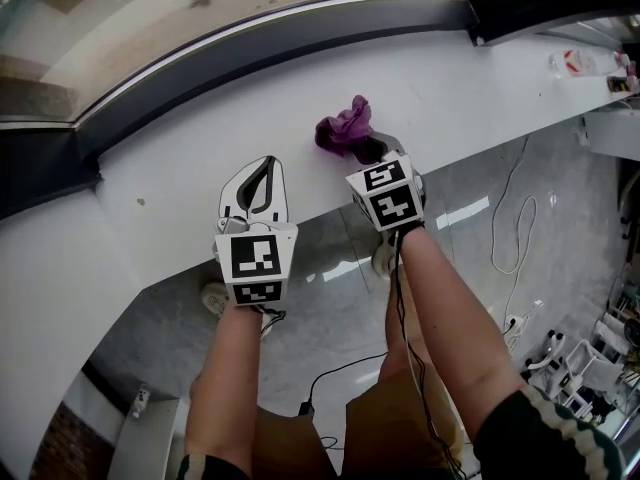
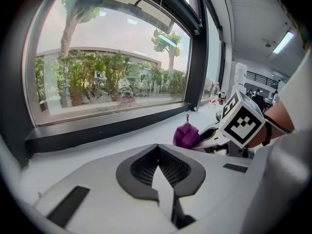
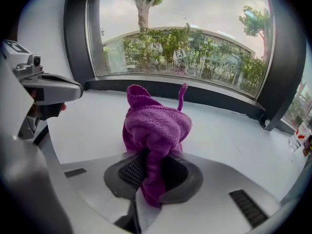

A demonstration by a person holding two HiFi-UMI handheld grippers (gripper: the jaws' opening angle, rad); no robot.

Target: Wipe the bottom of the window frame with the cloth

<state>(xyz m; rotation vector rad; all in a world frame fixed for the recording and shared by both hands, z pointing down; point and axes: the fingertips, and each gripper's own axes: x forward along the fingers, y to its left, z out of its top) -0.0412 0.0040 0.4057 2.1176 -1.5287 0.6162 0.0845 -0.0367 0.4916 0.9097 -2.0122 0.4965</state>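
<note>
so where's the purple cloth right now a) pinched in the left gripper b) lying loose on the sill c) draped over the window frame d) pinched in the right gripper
D: the right gripper view shows the purple cloth bunched between the jaws of the right gripper, while the left gripper has its jaws together on nothing.

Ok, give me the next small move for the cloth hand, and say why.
Probably push the right gripper forward until the purple cloth meets the dark bottom frame rail. Its fingers are shut on the bunched cloth, which is over the white sill, short of that rail.
</note>
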